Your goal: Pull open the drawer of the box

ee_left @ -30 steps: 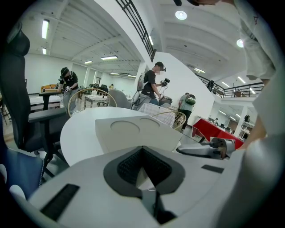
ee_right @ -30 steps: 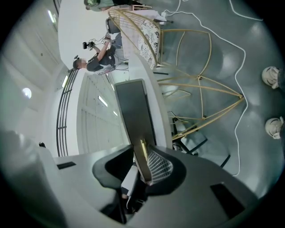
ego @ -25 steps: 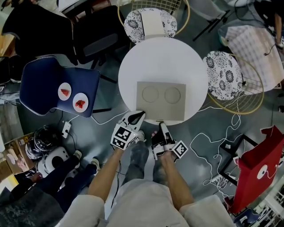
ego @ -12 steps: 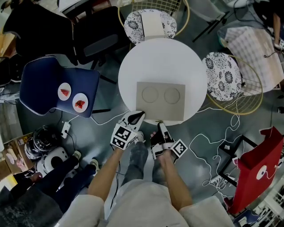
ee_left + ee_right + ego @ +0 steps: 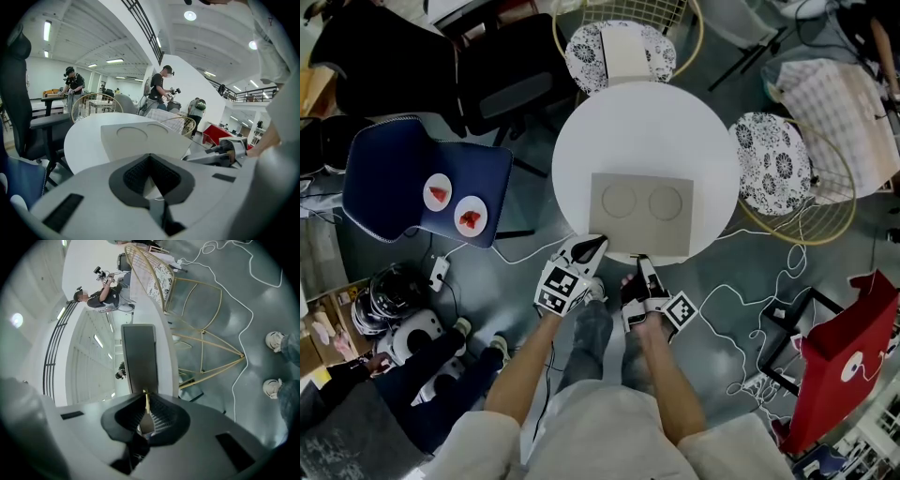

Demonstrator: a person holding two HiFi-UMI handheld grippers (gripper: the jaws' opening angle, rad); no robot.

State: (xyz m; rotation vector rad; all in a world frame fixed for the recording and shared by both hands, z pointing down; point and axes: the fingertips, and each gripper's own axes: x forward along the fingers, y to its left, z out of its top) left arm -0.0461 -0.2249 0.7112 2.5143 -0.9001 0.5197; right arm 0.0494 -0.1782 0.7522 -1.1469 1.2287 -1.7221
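1. The right gripper (image 5: 641, 263) is clamped on the thin yellow tab (image 5: 147, 398) at the drawer (image 5: 138, 357) front. Its jaws have just been closing, with the tab between the pads.
2. The left gripper (image 5: 590, 246) is closed on nothing, its tips just beside the box (image 5: 640, 214) at its 7 o'clock corner. I cannot tell if it touches.
3. The box lies flat at the table's (image 5: 647, 122) 6 o'clock edge. The drawer looks not yet pulled out.
4. Risk: the tab is narrow and held near the pad tips. A jerk, or a pull off the drawer's line, could slip it free.
5. Risk: nothing pins the box. A pull toward 6 o'clock may drag the whole box over the table edge instead of sliding the drawer, so bracing it with the left gripper would help.
6. Containers: the drawer's contents are hidden. The two round recesses in the box top are empty.
7. On the blue chair (image 5: 394, 178) at 9 o'clock, two plates (image 5: 438, 194) each hold something small and red.
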